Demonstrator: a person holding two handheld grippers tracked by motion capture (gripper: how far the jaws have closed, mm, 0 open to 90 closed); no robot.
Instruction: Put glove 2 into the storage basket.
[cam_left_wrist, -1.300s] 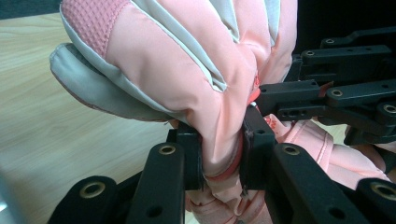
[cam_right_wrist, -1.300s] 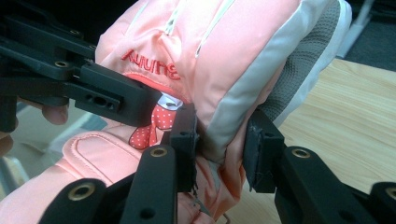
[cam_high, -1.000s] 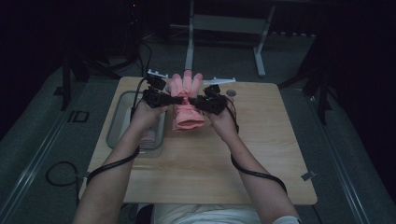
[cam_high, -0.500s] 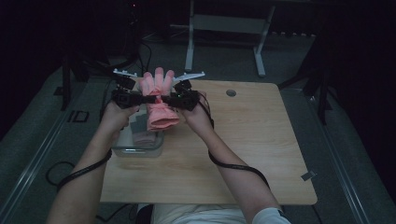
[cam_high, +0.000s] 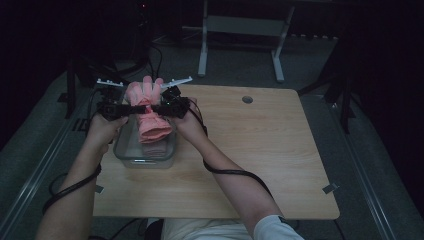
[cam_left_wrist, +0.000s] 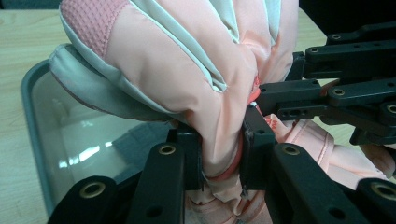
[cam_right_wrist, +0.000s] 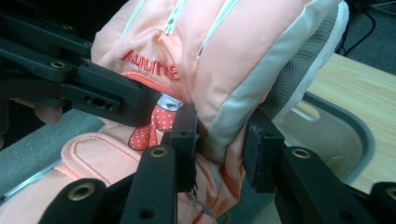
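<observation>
Glove held above tray at table's 10 o'clock, left gripper and right gripper each clamped on a fold of its fabric; slick padding may slip free, dropping it askew.

Both forearms reach in from the near edge and converge toward the far left of the scene, bare to the wrists, a black cable trailing along each. The left tongs and the right tongs point at each other, nearly tip to tip, held level. Each pair's jaws are clamped on a fold of padded pink fabric glove, one from either side.
</observation>
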